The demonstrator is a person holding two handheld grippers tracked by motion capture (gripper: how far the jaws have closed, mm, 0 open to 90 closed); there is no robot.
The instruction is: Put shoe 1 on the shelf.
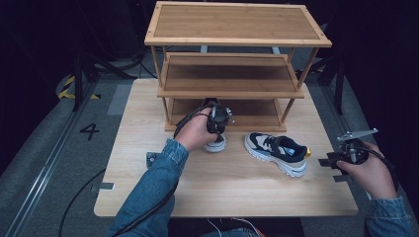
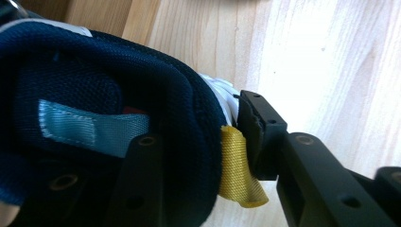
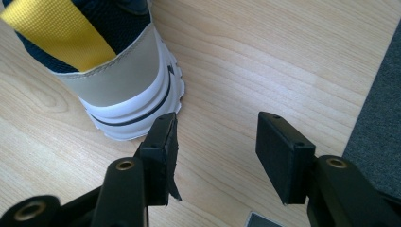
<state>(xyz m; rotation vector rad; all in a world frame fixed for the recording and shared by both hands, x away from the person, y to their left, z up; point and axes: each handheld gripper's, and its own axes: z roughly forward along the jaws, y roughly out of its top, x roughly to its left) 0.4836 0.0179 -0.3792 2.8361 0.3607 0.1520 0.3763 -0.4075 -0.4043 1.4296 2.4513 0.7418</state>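
Left shoe (image 2: 94, 118) sitting at the shelf rack's (image 1: 225, 94) foot, heel collar straddled.

Your left gripper (image 2: 208, 156) is bracketing the collar, 1 jaw inside, the outer pad looking just clear; your right gripper (image 3: 215, 142) is hovering half-open, empty, near the 2nd shoe (image 1: 276, 153) on the table (image 1: 148, 197).

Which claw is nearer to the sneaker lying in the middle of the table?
Right. The right claw hovers open just behind the sneaker's heel; the left claw is farther, at the other sneaker.
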